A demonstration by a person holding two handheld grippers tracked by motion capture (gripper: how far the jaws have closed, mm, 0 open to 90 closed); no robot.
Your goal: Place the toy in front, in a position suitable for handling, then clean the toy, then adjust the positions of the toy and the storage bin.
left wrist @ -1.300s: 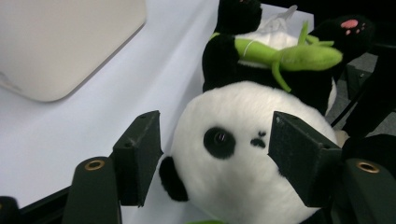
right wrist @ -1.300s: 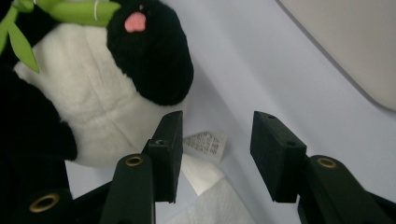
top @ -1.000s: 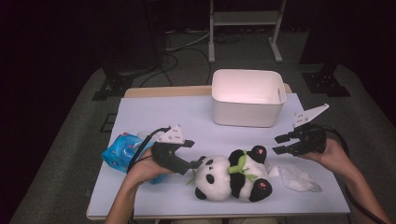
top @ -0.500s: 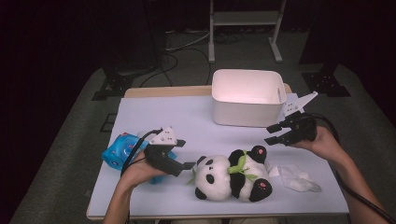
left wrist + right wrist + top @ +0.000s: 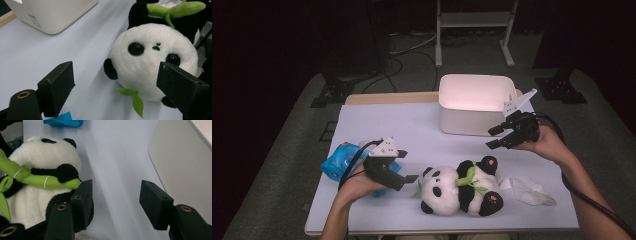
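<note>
Near the table's front edge, in the high view, the panda plush point(image 5: 460, 187) lies on its back between both hands. The left gripper point(image 5: 408, 166) hovers just beside its head, jaws apart and holding nothing; they have just been opening. The right gripper point(image 5: 495, 137) has lifted away from the plush's feet toward the white bin point(image 5: 476, 122), its jaws also just opening and empty. From the left gripper view, the panda's face sits beyond the spread jaws, untouched. From the right gripper view, the plush lies left of the open jaws with bare table between them. Judging by this, the toy has been released.
</note>
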